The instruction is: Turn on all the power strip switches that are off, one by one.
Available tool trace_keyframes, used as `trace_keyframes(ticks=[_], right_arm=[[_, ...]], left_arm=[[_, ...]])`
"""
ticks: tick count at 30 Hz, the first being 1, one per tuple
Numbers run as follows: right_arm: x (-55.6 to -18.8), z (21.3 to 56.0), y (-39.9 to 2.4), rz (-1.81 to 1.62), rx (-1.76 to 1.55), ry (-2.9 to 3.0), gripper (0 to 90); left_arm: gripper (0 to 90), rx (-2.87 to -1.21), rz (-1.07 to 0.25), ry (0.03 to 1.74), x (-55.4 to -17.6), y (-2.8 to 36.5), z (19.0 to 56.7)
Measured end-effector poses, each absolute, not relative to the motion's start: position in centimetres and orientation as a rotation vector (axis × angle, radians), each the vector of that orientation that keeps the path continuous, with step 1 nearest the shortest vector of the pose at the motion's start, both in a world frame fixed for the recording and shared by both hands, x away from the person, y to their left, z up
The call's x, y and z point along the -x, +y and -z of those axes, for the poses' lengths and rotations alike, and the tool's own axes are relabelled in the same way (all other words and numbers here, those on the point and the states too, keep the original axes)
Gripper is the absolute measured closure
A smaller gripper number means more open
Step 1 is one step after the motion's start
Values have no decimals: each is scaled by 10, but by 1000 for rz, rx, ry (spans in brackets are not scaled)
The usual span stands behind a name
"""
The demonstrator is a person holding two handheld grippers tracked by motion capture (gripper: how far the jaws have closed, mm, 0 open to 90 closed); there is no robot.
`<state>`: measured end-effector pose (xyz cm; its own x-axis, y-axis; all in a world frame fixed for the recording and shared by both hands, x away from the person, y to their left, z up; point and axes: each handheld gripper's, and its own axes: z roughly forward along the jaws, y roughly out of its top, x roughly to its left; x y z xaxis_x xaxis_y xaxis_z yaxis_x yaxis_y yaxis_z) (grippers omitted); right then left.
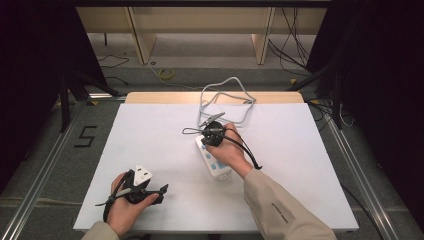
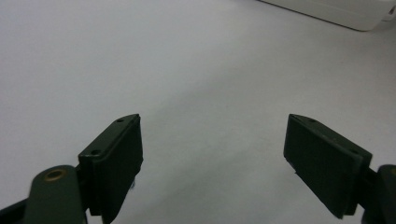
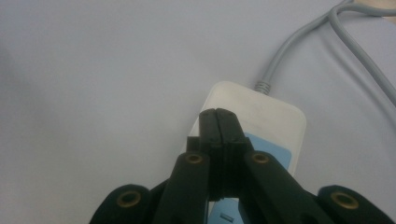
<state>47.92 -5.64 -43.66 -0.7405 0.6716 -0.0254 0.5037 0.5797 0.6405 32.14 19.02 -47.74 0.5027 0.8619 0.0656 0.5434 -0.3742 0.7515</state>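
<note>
Overhead, closed right gripper [image 3: 218, 114] above power strip [image 3: 261, 109]

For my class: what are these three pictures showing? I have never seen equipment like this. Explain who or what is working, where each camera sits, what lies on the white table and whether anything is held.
A person sits at a white table with a hand-held black claw in each hand. The high view looks down from above. The other two cameras ride on the claws and look along their jaws.

The left claw rests near the table's front edge, jaws wide apart with nothing between them.

The right claw has its jaws pressed together, tip down over a white power strip with blue sockets. It grips nothing. The strip's grey cable loops toward the table's far edge.
</note>
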Motion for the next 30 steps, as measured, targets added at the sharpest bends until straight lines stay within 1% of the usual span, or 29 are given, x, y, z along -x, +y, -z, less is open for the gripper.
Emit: trace_keyframes(ticks=[30], right_arm=[[-488, 446, -46, -829, -990, 2574, 900]], left_arm=[[195, -2070, -606, 1146, -321, 190, 477]])
